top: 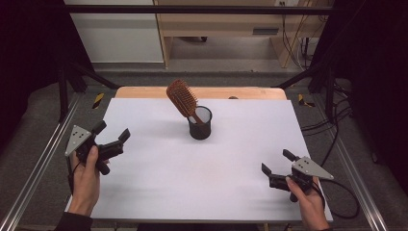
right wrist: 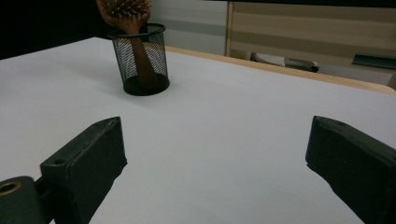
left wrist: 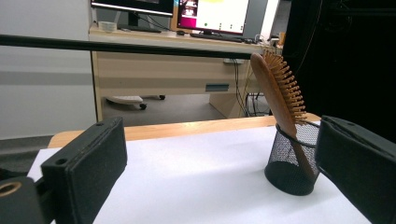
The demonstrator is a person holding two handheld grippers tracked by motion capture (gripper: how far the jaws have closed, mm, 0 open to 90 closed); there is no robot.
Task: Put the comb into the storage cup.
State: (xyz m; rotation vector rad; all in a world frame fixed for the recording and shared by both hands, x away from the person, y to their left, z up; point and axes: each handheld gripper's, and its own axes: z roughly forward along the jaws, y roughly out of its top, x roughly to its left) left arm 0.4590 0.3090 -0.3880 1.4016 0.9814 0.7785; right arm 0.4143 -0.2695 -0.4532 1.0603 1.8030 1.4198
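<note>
A brown wooden hairbrush (top: 183, 98) stands handle-down in a black mesh cup (top: 200, 123) near the table's middle back, leaning left. The left gripper view shows the brush (left wrist: 280, 91) and cup (left wrist: 292, 161) at the right; the right gripper view has the brush (right wrist: 126, 14) and cup (right wrist: 140, 60) at the upper left. My left gripper (top: 111, 131) is open at the table's left, well apart from the cup. At the front right my right gripper (top: 277, 161) is open too. Nothing lies between either pair of jaws.
The white table top (top: 202, 178) has a wooden strip along its far edge (top: 250, 92). Metal rails (top: 43, 159) run along both sides. A desk with monitors (left wrist: 205, 14) stands beyond the table, and cables (top: 337, 120) hang at the right.
</note>
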